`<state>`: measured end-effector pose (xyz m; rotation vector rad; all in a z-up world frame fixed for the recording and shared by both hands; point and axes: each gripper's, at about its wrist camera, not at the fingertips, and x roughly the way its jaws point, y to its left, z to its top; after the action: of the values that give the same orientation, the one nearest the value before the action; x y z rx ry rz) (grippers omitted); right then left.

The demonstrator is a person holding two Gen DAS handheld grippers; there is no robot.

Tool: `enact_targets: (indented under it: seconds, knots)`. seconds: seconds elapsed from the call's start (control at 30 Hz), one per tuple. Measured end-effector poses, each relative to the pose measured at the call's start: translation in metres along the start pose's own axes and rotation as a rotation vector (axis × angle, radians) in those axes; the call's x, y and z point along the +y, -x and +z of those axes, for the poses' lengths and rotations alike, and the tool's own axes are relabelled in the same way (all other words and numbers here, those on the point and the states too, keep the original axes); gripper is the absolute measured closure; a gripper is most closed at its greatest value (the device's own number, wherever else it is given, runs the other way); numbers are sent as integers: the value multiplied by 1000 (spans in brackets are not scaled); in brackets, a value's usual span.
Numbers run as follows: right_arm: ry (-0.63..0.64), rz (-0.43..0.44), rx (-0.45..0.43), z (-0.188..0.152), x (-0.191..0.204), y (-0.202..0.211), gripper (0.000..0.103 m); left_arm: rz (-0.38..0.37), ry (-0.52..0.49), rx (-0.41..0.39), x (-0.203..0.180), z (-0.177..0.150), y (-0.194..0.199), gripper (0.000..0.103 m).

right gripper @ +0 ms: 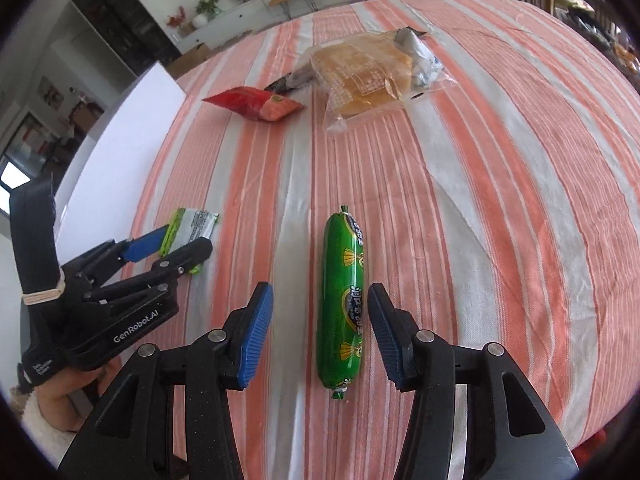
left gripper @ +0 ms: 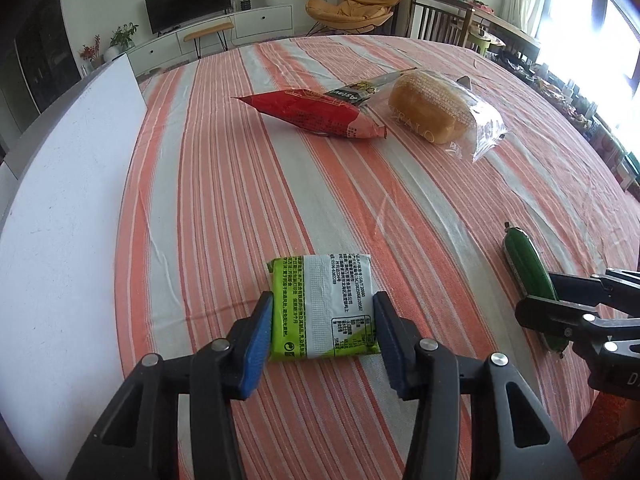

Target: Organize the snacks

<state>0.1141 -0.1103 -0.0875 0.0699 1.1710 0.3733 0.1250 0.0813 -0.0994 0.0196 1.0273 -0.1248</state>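
A flat green-and-white snack packet (left gripper: pixel 325 307) lies on the striped tablecloth between the fingers of my left gripper (left gripper: pixel 323 309); the jaws are open and stand at its two sides. It also shows in the right wrist view (right gripper: pixel 191 227). A green sausage stick (right gripper: pixel 342 304) lies lengthwise between the open jaws of my right gripper (right gripper: pixel 321 300), with a gap on each side. In the left wrist view the sausage (left gripper: pixel 527 268) sits at the right under my right gripper (left gripper: pixel 548 292). My left gripper (right gripper: pixel 188 240) shows at the left of the right wrist view.
A red snack bag (left gripper: pixel 316 114), a dark wrapper (left gripper: pixel 360 90) and bagged bread (left gripper: pixel 436 108) lie farther back on the table (left gripper: pixel 248 208). A white board (left gripper: pixel 68 208) covers the table's left side. Chairs, a TV cabinet and plants stand beyond.
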Motion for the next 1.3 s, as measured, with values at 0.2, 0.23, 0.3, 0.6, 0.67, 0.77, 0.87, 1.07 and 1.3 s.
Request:
enact_targets:
  seconds: [0.2,0.23,0.3,0.6,0.67,0.77,0.87,1.07,1.3]
  knots:
    - [-171,84,-34,-14,-31,19,79,-164,88,-67,-2,-26,59,55]
    - [-204,128,-49,-15,-35,25,79,-202,103,-89,-2,-29,74,55]
    - [-240,216,-74,-14,-33,41,79,-267,135,-138,0,-32,111,55]
    - [-13,592,-147,27,124,115,79,-98,329,-449,121,-39,257,55]
    - [76,643,-132,32,171,118,79,23,391,-449,159,-49,261,55]
    - [186,663,-98,35,229,107,79,142,485,-409,207,-67,252,55]
    - [231,639,-63,29,256,84,68,258,538,-314,236,-81,224,50]
    - [187,493,-136,15,204,64,49,243,586,-292,230,-97,196,19]
    - [32,-70,-257,-17,43,33,38,26,351,-329,128,-52,184,7]
